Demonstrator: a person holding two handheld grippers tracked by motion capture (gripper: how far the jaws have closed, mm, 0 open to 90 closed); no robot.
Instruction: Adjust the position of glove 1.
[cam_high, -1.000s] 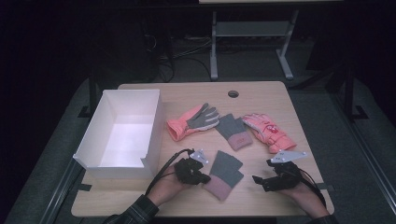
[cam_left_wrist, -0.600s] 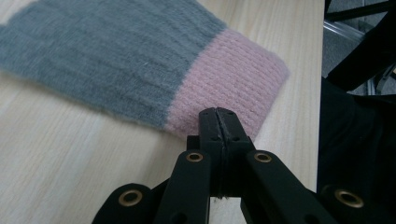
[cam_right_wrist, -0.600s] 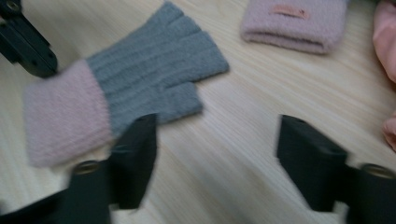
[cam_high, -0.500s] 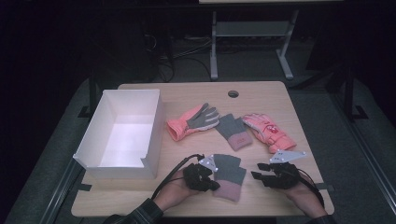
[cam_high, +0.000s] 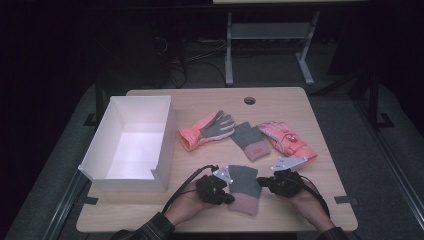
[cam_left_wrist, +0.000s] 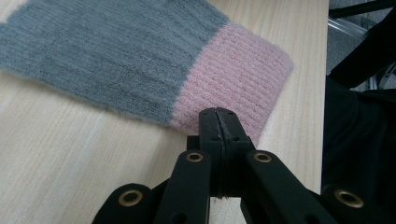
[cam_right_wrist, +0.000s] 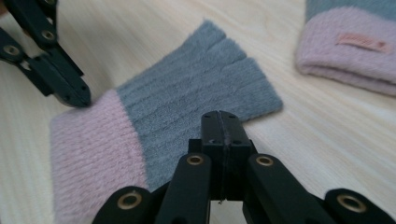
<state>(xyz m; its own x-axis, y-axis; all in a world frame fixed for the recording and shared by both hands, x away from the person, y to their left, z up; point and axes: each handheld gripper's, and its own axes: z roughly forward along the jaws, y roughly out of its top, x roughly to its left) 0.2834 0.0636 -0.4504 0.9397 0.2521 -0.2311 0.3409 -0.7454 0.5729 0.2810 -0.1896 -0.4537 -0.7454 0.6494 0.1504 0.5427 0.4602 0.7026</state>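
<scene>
The wooden table (cam_high: 280, 105) carries everything, with a white open box (cam_high: 131, 142) toward 9 o'clock of its middle. Past the centre, toward 12 o'clock, 3 gloves lie in a row: a coral and grey glove (cam_high: 206, 130), a grey mitten with a pink cuff (cam_high: 251, 140) touching it, and a pink patterned glove (cam_high: 286, 139) at the 3 o'clock end. At 6 o'clock, near the table's front edge, lies the grey and pink fingerless glove (cam_high: 243, 188), flat, with its pink cuff toward the person. The left gripper (cam_high: 226, 196) sits at the glove's 9 o'clock side; in the left gripper view its jaws are pressed together with their tips at the edge of the pink cuff (cam_left_wrist: 233, 79), and no fabric shows between them. The right gripper (cam_high: 265, 181) sits at the glove's 3 o'clock side; its jaws have just been closing and now meet at the grey edge (cam_right_wrist: 201, 88), whether they pinch fabric I cannot tell.
</scene>
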